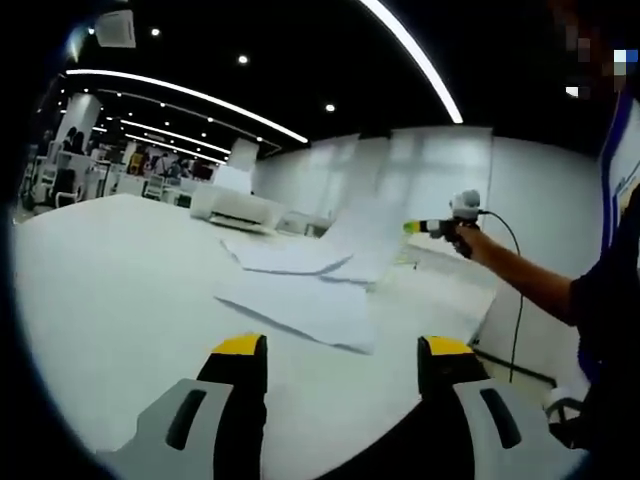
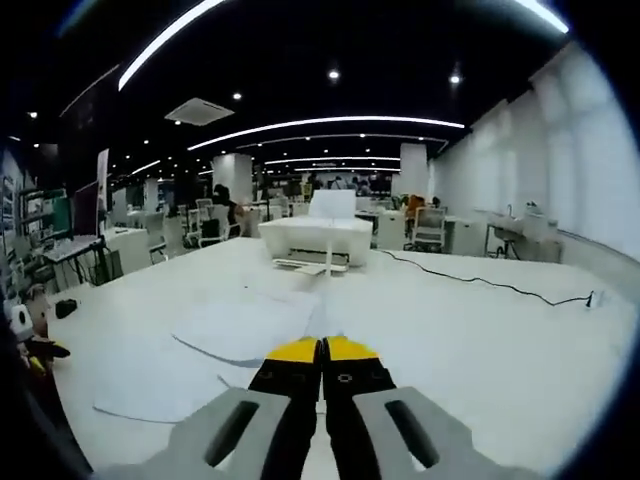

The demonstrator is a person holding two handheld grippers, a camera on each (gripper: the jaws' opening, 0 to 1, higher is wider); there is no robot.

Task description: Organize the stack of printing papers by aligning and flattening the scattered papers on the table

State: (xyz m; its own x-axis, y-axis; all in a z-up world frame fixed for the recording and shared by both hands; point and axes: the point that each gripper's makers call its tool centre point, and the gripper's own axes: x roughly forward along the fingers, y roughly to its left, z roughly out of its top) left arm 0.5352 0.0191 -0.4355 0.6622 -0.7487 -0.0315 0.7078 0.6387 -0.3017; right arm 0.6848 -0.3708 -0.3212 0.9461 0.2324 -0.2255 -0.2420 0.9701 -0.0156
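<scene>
Printer: a white boxy desktop printer (image 2: 315, 240) stood at the far side of the table, a white sheet upright in its rear tray.
Table: the broad white tabletop (image 2: 500, 340) carried the printer.
Cable: a thin black cable (image 2: 470, 282) trailed across the table's surface — from near the printer toward the edge.
Office: desks and chairs (image 2: 205, 225) filled the background.
Ceiling: long curved white light strips (image 2: 320, 122) ran over a dark ceiling — small round spotlights between them.

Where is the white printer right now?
In the right gripper view the printer sits on the far part of the white table, straight ahead beyond the scattered papers. In the left gripper view it is behind them, upper left.
</scene>
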